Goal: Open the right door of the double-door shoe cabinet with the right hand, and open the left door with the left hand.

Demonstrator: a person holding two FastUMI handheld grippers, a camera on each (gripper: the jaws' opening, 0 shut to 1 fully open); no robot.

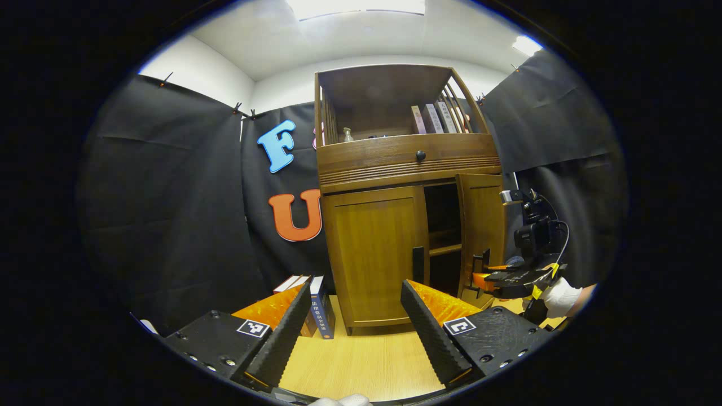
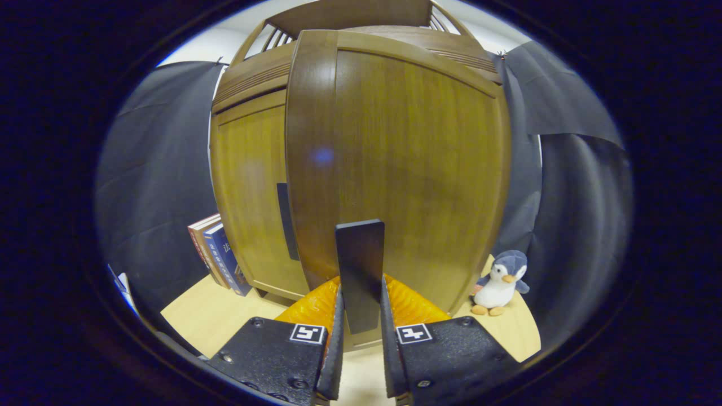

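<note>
The right gripper point(image 2: 361, 344) pinches the handle point(image 2: 360, 270) of the cabinet's right door point(image 1: 480, 225), which stands swung partly out, likely so the pull follows the hinge. The left gripper point(image 1: 350, 332) waits with fingers spread, near and facing the closed left door point(image 1: 375, 254), lined up toward its handle point(image 1: 418, 264).

My right tool point(image 2: 361, 316) clamps the right door's handle point(image 2: 360, 270); books point(image 2: 217, 254) stand left of the shoe cabinet point(image 1: 395, 197), a toy penguin point(image 2: 499, 282) to its right.
</note>
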